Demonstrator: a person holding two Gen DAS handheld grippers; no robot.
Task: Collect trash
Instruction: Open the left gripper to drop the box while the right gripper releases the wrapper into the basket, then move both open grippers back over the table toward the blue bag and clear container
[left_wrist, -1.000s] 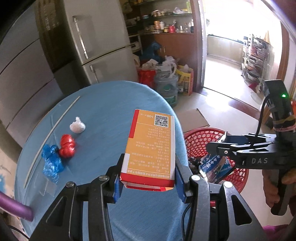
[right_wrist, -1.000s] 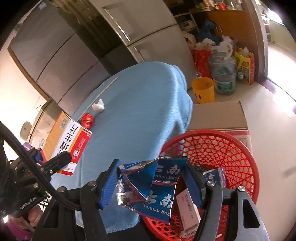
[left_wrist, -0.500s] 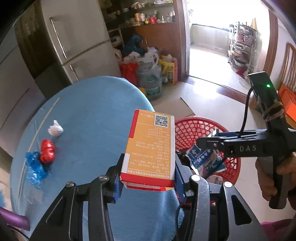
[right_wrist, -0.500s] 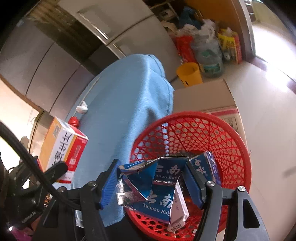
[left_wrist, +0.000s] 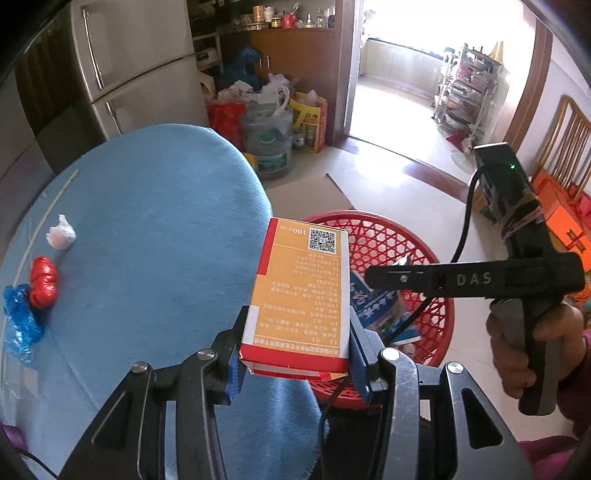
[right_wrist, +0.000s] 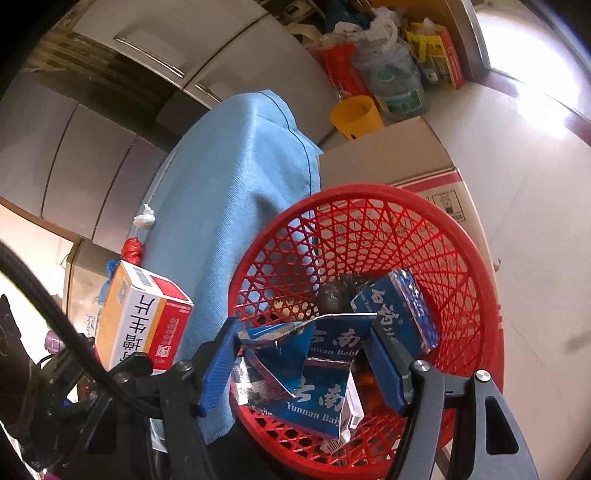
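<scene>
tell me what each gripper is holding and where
Left gripper clamps the orange box by its lower sides; right gripper grips the crumpled blue packet across its sides.

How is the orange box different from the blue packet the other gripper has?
The orange box keeps its neat, straight shape; the blue packet is torn open and crumpled, with silver lining showing. The orange box is held by the left gripper near the blue tablecloth's edge; the blue packet hangs in the right gripper over the red basket. Both are printed packaging, each squeezed between blue fingers.
</scene>
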